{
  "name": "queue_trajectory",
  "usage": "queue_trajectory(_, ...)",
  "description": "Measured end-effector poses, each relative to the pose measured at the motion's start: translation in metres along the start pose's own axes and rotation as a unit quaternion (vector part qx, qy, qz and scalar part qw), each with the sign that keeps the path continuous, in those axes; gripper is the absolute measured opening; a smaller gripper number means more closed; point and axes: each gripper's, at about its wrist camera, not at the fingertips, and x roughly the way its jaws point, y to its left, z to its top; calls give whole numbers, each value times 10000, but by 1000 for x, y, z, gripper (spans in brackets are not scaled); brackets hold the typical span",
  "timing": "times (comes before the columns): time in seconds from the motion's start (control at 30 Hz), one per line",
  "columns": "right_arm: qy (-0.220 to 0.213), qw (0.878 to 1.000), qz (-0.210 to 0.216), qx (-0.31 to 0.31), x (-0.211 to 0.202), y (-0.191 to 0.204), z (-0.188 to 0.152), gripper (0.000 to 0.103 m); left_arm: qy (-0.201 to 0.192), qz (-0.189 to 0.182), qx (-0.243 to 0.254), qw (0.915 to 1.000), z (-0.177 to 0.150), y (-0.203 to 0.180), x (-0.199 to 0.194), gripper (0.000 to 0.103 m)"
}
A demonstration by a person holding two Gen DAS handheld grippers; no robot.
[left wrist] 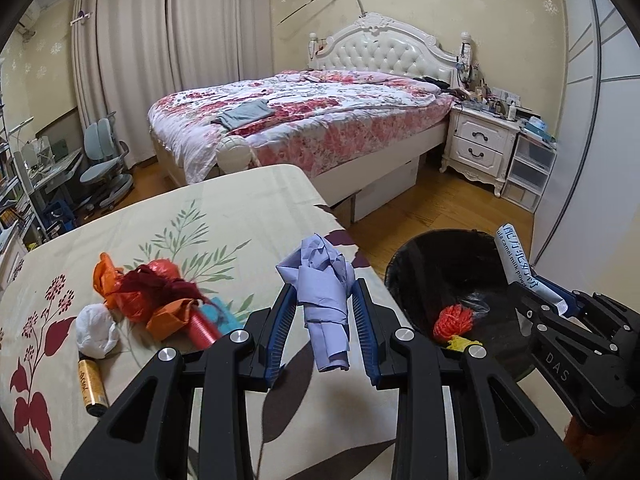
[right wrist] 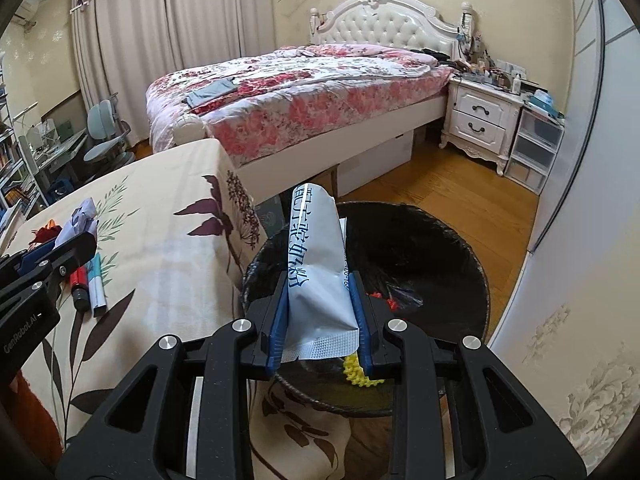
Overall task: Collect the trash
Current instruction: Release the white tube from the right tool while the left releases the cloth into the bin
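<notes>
Both your claws hold trash beside the black bin.

Your right claw (right wrist: 322, 312) is clenched on a white powder sachet (right wrist: 316, 264), poised above the bin (right wrist: 460, 248) at your 12 o'clock, apparently ready to drop. Your left claw (left wrist: 324, 312) grips crumpled lavender paper (left wrist: 324, 280) over the tabletop (left wrist: 224, 200); the bin lies at its 3 o'clock. More scraps, including orange wrappers (left wrist: 136, 288), wait at its 9 o'clock.

**Hidden and cut off**

The bin (right wrist: 460, 264) hides its floor behind the sachet (right wrist: 316, 264) — the yellow cord (right wrist: 356, 374) shows only partly. Nightstand (left wrist: 478, 140) clutter is too small to identify; the battery (left wrist: 91, 386) label is unreadable.
</notes>
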Motion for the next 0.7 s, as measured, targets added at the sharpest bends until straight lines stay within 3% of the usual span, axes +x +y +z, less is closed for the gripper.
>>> queue_trajectory(0.23,115,9994,-215,258,16,-28,-1,28,105,-230,101,9996,8,-29,26,33)
queue_trajectory(0.7,167,9979,-378,501,34,-54,4,28,279,-319,317,9986,21,-70,71,33)
